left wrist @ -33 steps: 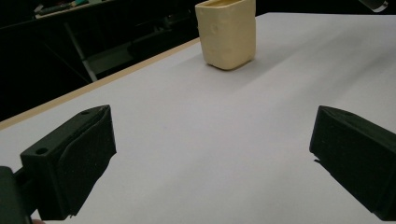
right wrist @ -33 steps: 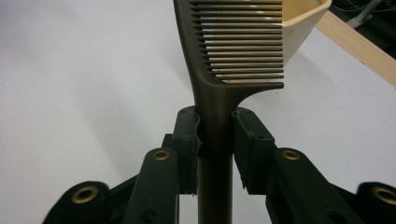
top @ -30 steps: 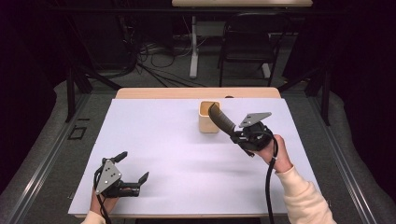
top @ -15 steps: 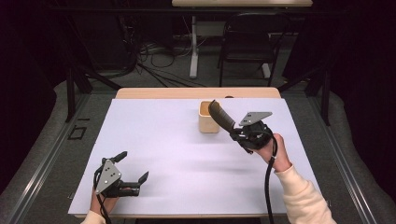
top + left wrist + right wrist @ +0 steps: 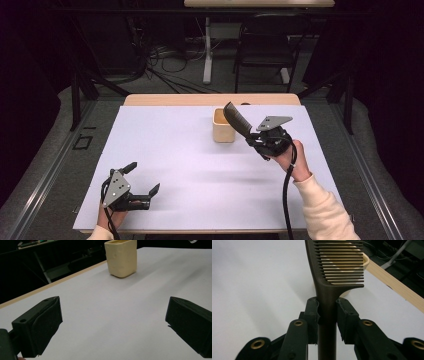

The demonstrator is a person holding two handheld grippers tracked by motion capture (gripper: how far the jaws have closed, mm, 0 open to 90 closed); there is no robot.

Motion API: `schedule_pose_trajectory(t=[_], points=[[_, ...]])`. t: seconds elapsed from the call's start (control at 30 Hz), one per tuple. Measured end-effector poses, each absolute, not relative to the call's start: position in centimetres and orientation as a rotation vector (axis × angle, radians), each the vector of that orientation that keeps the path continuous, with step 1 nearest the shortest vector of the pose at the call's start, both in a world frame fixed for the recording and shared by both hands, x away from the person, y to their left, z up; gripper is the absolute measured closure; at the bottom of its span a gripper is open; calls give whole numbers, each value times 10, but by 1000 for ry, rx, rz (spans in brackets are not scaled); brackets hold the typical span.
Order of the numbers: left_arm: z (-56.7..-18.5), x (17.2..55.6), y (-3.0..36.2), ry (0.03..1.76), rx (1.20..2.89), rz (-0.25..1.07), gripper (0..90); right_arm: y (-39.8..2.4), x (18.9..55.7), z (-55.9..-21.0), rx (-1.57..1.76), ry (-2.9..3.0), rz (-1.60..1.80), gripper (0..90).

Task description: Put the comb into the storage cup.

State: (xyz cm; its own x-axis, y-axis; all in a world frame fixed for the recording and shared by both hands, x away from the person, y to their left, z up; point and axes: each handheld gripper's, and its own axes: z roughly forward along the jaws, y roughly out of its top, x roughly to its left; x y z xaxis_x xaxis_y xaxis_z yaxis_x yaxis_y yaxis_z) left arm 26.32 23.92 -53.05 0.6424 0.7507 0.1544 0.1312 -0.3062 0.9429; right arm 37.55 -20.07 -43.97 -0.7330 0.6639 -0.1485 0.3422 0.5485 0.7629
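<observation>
Clamped by its handle in the right gripper (image 5: 256, 141), comb (image 5: 236, 119) slanting teeth-first over the cup (image 5: 223, 126) just beyond it; left gripper (image 5: 142, 182) agape, resting well apart, nearer the table's (image 5: 190, 165) front edge.

The high view looks down on the whole table (image 5: 165, 150); both gripper views sit low, sharing the cup (image 5: 121, 258).

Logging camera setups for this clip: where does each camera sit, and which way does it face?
High view: above the near edge, facing forward and down on the white table; forearms, left gripper, right gripper.
Left gripper view: low, along open jaws toward the cream cup.
Right gripper view: along jaws clamping the dark comb, the cup behind it.
All share the cup.
</observation>
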Motion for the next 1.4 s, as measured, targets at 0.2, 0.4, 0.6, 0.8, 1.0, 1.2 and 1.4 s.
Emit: schedule_pose_trajectory(t=[0.2,0.4,0.6,0.8,1.0,1.2,1.4], points=[[-531,263,240,709,1802,734,9,-199,379,-438,814,2353,1043,718],[-530,263,240,711,1801,735,8,-198,382,-436,811,2341,1053,718],[-531,263,241,715,1802,738,8,-195,386,-432,802,2338,1077,718],[-531,263,239,710,1814,741,7,-192,392,-432,805,2329,1089,718],[-531,263,240,713,1809,740,8,-191,394,-432,809,2325,1090,718],[-531,263,240,715,1807,737,7,-193,396,-430,826,2311,1104,718],[-531,263,241,713,1802,739,7,-192,399,-425,825,2301,1105,718]])
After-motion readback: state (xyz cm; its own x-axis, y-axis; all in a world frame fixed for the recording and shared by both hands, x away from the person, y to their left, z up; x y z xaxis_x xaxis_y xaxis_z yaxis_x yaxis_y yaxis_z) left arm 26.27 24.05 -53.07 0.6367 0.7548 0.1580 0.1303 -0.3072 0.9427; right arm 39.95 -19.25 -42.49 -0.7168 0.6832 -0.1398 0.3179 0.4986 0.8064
